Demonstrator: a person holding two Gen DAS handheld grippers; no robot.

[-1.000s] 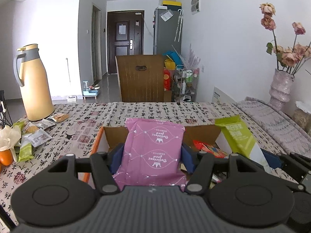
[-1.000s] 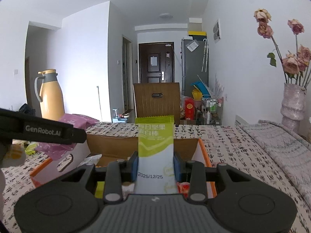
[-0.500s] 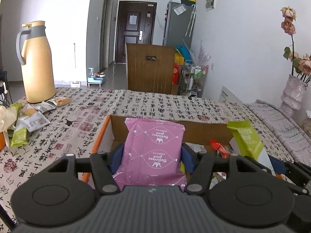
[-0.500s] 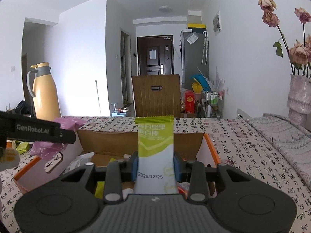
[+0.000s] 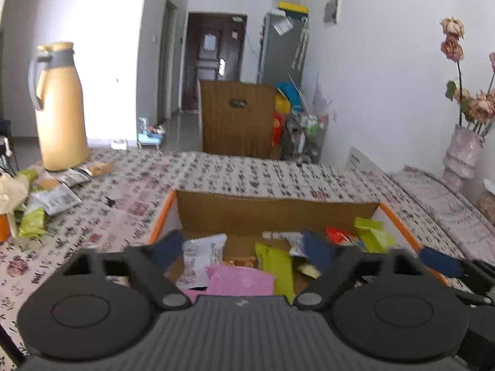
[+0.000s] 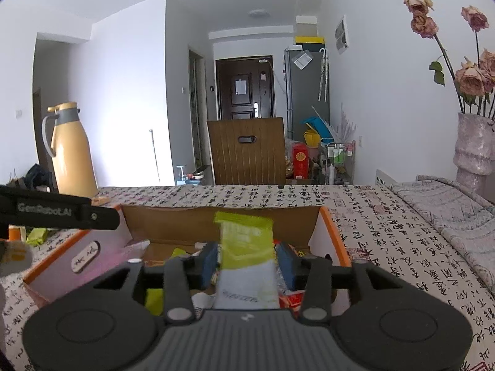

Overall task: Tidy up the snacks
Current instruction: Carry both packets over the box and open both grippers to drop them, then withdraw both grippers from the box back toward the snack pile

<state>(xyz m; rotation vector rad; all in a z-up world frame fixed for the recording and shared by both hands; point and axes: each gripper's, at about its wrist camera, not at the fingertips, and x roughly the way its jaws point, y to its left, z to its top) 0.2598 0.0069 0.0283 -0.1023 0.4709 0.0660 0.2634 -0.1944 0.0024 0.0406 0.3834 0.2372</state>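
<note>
Calligraphy-print tablecloth, cardboard box, thermos

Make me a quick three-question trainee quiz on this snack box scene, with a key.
1. True or false: the pink packet lies in the box, free of the left claw.
2. What sits between the right claw's opening jaws?
A. green packet
B. orange
C. cup
3. What tall thing stands on the table's far left corner?

Key:
1. True; the pads stand wide of it.
2. A; neither pad presses it.
3. The yellow jug.
</note>
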